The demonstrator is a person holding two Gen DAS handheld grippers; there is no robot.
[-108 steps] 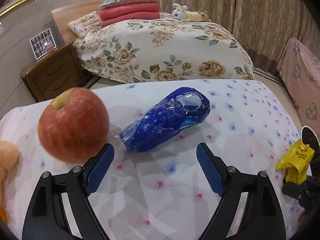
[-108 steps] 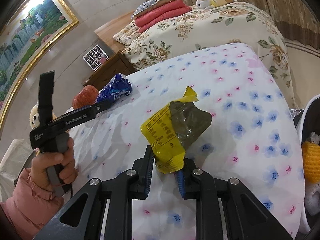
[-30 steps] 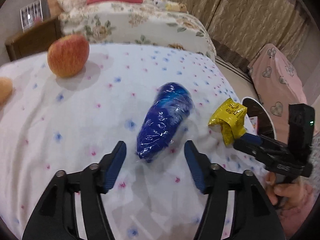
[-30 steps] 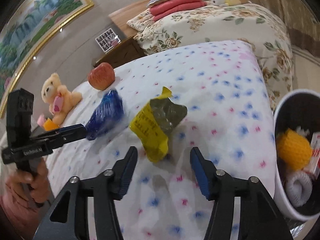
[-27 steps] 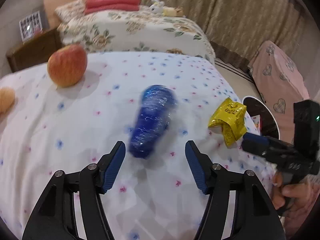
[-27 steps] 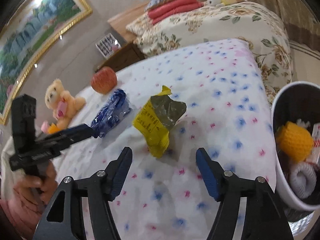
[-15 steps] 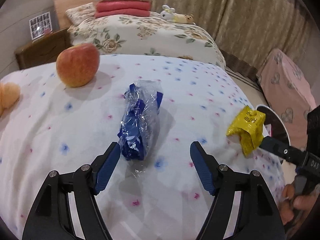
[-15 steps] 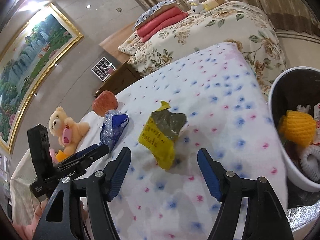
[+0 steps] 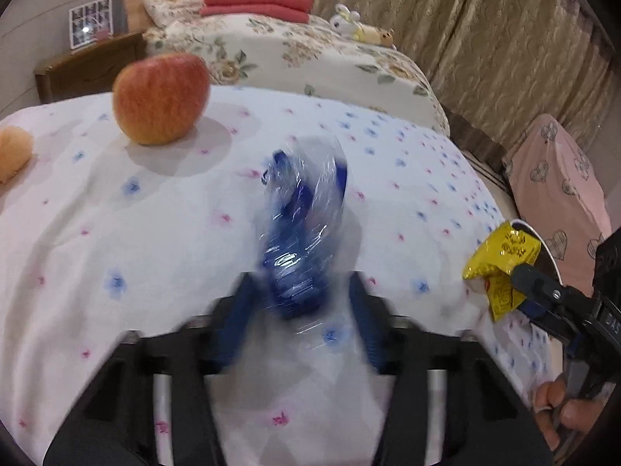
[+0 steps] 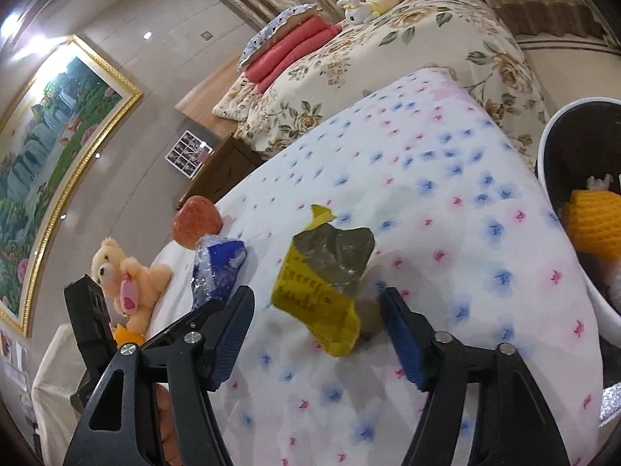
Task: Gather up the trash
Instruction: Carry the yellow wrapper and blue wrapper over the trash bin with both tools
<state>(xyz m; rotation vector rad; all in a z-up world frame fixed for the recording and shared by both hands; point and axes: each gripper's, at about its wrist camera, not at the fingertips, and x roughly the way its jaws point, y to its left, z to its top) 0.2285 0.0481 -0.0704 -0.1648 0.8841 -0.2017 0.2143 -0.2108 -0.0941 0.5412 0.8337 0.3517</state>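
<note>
A crinkled blue wrapper (image 9: 302, 225) lies on the flowered white cloth (image 9: 116, 233). Its near end sits between the blurred fingers of my left gripper (image 9: 300, 322), whose jaws are closing; the pads do not visibly press on it. A yellow wrapper (image 10: 322, 283) stands crumpled on the cloth between the fingers of my right gripper (image 10: 316, 338). Those jaws are closing too, with a gap on each side. In the left wrist view the yellow wrapper (image 9: 500, 256) shows at the right with one right-gripper finger (image 9: 535, 283) in front of it.
A white-rimmed bin (image 10: 562, 124) with a yellow knitted thing (image 10: 597, 229) inside stands beyond the cloth's right edge. An apple (image 9: 161, 97) and a teddy bear (image 10: 124, 275) sit at the far left. A flowered bed (image 9: 310, 58) and a nightstand (image 9: 85, 66) are behind.
My left gripper has come down and forward onto the blue wrapper and its jaws have narrowed around the near end. The right gripper has rolled, with the yellow wrapper still loose between its fingers.
</note>
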